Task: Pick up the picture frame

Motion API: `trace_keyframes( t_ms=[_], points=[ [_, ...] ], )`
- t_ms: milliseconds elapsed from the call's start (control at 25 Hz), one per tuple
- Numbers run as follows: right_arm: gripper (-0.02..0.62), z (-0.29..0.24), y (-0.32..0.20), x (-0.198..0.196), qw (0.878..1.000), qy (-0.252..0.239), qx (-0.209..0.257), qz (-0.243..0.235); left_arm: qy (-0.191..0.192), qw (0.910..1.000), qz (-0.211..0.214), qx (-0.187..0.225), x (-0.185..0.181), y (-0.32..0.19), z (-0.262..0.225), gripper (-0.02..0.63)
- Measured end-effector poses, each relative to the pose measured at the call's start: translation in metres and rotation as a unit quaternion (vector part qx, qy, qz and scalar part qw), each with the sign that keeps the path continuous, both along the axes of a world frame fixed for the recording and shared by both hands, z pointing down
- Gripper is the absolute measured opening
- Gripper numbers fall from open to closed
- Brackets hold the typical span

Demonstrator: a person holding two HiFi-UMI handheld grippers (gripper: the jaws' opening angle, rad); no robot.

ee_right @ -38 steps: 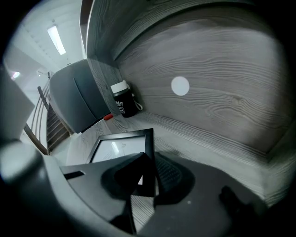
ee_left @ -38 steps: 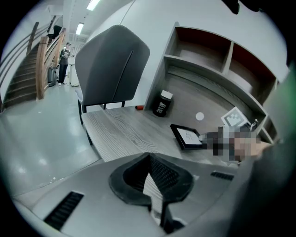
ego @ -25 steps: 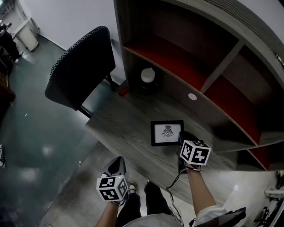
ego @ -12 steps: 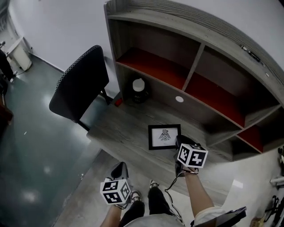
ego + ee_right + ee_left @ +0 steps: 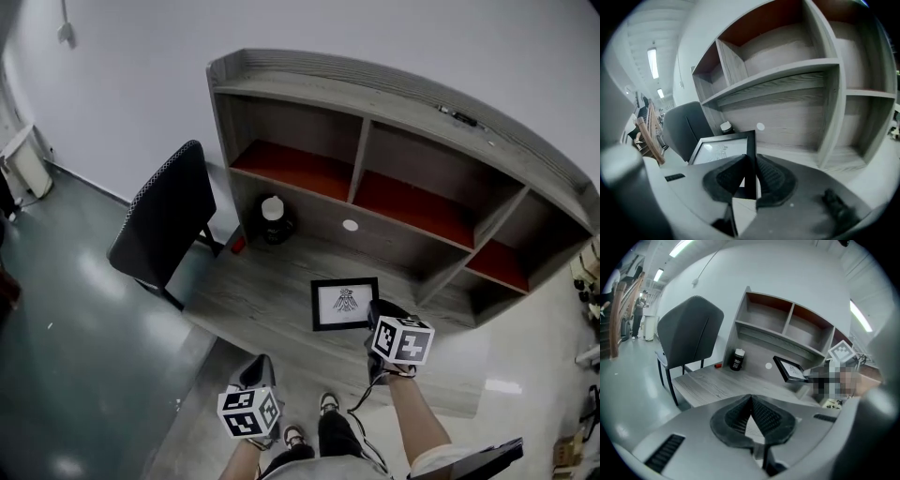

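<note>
Left gripper (image 5: pixel 256 366) nearest, low, jaws clenched on nothing. Right gripper (image 5: pixel 751 161): jaws grasp one side rail of the black-rimmed rectangular picture frame with white print (image 5: pixel 345 304). Frame extends leftward from the jaws, tilted, apparently lifted clear of the grey wood-grain counter (image 5: pixel 267 291).

A grey desk (image 5: pixel 258 292) with a red-lined shelf unit (image 5: pixel 361 150) stands against a white wall (image 5: pixel 150 52), a black chair (image 5: pixel 167 227) beside it.

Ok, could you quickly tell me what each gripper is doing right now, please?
Left gripper: shut, nothing between its jaws.
Right gripper: shut on the picture frame, at its edge.
</note>
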State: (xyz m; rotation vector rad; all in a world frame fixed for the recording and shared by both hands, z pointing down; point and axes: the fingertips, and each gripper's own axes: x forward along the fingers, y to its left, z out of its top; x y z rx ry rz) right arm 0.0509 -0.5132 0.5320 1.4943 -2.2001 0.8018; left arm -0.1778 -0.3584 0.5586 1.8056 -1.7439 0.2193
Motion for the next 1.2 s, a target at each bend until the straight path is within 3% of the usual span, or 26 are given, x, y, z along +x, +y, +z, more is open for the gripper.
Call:
trace_keyframes(
  t_ms=[560, 840, 1200],
  points=[
    [0.083, -0.061, 0.073, 0.04, 0.995, -0.03, 0.052, 0.075, -0.013, 0.9941, 0.088, 0.062, 0.033, 0.003, -0.055, 0.012],
    [0.083, -0.08, 0.088, 0.076, 0.992, -0.028, 0.073, 0.101, -0.013, 0.9889, 0.126, 0.078, 0.074, -0.005, -0.07, 0.012],
    [0.083, -0.085, 0.112, 0.141, 0.988, -0.039, 0.077, 0.128, -0.01, 0.987, 0.139, 0.081, 0.132, -0.009, -0.081, 0.011]
  ],
)
